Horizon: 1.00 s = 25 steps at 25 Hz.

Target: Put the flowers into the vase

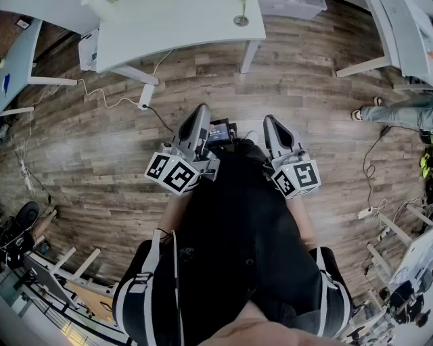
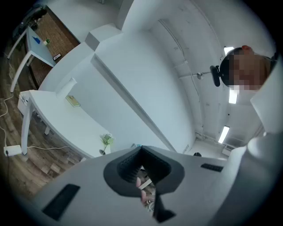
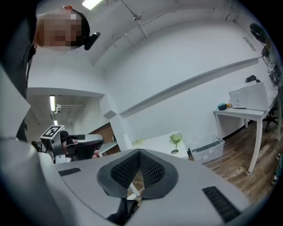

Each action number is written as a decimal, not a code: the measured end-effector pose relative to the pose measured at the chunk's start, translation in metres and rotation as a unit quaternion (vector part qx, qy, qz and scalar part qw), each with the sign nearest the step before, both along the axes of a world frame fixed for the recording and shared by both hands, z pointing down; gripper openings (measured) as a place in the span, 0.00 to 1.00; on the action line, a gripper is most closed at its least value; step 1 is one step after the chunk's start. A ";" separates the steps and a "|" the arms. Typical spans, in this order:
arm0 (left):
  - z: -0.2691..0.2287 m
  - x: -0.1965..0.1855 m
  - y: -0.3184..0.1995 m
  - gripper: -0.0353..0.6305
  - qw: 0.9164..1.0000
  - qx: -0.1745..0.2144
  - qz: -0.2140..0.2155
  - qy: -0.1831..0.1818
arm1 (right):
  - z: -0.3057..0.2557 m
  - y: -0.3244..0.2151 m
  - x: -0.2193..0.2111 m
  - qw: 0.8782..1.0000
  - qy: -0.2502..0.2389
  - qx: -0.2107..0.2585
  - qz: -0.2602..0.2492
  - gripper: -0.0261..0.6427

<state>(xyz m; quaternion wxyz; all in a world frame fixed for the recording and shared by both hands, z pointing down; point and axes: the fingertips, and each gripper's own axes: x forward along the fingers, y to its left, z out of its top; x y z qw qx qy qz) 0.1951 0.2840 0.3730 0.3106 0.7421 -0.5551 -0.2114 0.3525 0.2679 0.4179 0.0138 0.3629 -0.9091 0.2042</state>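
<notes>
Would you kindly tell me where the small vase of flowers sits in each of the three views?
Head view: vase of flowers at the top edge, right of centre; only base and stem show.
Left gripper view: vase left of centre, below the middle.
Right gripper view: vase right of centre, below the middle.
Shared landmark: the white table it stands on.

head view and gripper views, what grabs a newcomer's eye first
The marker cubes at centre, on the left tongs and right tongs, both shut and empty, held against the person's dark clothes. Ahead, a white table stands on the wood floor, and the right gripper view shows a vase with flowers on it.
</notes>
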 end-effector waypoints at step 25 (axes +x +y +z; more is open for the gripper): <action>0.025 0.121 -0.054 0.12 0.992 -0.039 0.067 -0.102 | 0.024 -0.039 0.088 0.999 0.025 -0.004 0.045 0.06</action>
